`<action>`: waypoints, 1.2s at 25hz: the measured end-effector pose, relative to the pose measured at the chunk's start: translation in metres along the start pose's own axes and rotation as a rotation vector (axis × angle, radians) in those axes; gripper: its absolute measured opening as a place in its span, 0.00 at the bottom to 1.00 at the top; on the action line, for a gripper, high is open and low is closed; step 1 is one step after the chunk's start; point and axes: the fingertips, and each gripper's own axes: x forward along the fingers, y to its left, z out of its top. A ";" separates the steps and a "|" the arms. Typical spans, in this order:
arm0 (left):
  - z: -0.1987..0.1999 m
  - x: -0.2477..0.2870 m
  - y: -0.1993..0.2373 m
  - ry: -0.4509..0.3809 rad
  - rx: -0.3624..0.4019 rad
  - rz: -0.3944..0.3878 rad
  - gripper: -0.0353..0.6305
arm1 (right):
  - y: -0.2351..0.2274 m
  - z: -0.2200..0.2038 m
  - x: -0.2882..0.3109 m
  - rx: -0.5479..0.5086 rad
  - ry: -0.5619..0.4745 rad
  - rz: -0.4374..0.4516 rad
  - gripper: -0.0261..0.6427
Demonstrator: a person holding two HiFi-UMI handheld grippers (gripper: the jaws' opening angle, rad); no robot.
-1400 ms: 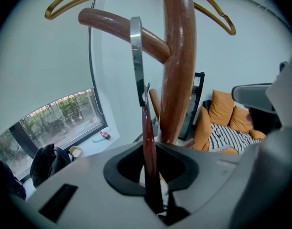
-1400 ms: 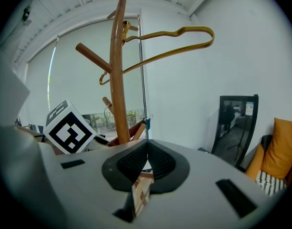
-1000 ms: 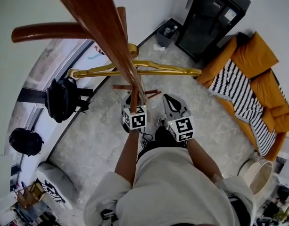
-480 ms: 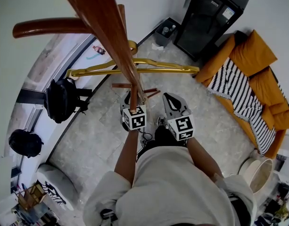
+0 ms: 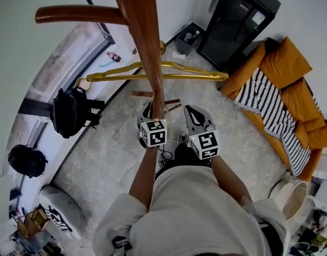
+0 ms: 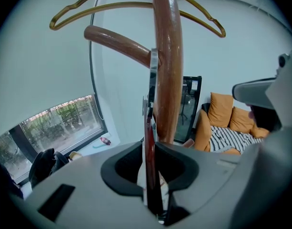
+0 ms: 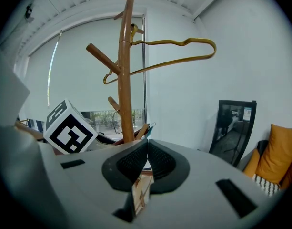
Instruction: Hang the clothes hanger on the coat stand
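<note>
The gold clothes hanger (image 5: 179, 76) (image 6: 107, 5) (image 7: 174, 63) hangs by its hook high on the wooden coat stand (image 5: 147, 41) (image 6: 167, 70) (image 7: 125, 80), and neither gripper touches it. My left gripper (image 5: 151, 110) (image 6: 153, 147) sits low against the pole. A thin dark red-brown strip, seemingly the stand's wood, fills the narrow slit between its jaws, which have just eased slightly wider. My right gripper (image 5: 194, 113) (image 7: 145, 149) hovers just right of the pole, shut with nothing in it. The left gripper's marker cube (image 7: 69, 132) shows in the right gripper view.
Two black backpacks (image 5: 72, 111) (image 5: 27, 159) lie by the window at the left. An orange sofa with a striped blanket (image 5: 280, 89) lines the right side. A black cabinet (image 5: 238, 23) stands at the back and a pale round bin (image 5: 291, 196) at the lower right.
Both grippers stay where they were. The pole and hanger sit slightly further right in the head view, and the hanger still hangs on the stand.
</note>
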 end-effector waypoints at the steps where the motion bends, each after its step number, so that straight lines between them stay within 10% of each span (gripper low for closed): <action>1: 0.002 -0.001 0.001 -0.006 0.000 0.000 0.15 | 0.001 0.000 0.000 -0.001 0.001 -0.002 0.05; 30: 0.003 -0.055 0.005 -0.102 0.018 -0.084 0.21 | 0.052 0.011 -0.033 -0.007 -0.046 -0.046 0.05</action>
